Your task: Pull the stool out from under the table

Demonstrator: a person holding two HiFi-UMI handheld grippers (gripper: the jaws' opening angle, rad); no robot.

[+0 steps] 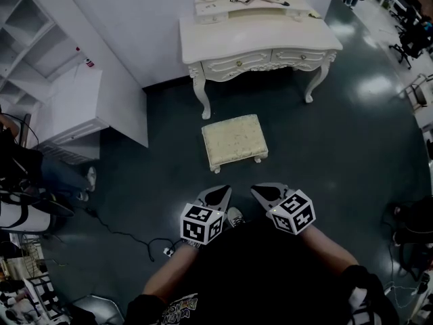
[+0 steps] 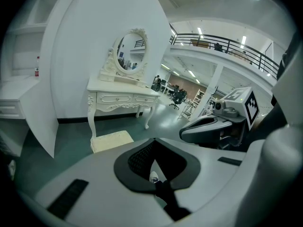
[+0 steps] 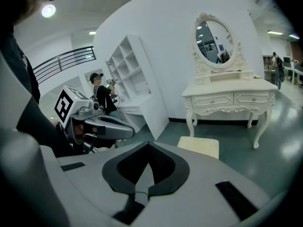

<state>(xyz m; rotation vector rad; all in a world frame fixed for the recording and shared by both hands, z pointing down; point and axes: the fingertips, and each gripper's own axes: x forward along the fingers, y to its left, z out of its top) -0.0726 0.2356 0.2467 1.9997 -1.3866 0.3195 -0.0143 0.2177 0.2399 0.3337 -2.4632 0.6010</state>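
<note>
1. The stool (image 1: 234,141) stands on the dark floor (image 1: 338,134) in front of the white desk (image 1: 260,36). It is fully clear of the desk top and not under it.
2. The stool has a cream, cushioned, rectangular seat. In the head view its long axis runs left to right, roughly parallel to the desk's front edge. It is skewed slightly, so the right end sits a little nearer the desk than the left.
3. One long side of the stool faces the desk. The other faces the person and both grippers.
4. The left hand-held gripper (image 1: 216,195) is clenched shut with nothing between its jaws. It points toward the stool but is well apart from it.
5. The right hand-held gripper (image 1: 266,193) is also clenched and empty. It is just beside the left one and aimed the same way, with open floor between it and the stool.
6. An oval mirror (image 2: 131,51) stands upright on the desk, with small items lying on the ledge below it.
7. A white shelf unit (image 1: 40,46) stands to the left of the desk, against the wall.
8. The right gripper view shows a person (image 3: 100,96) by the shelf unit.
9. A black cable (image 1: 122,234) trails across the floor at lower left.
</note>
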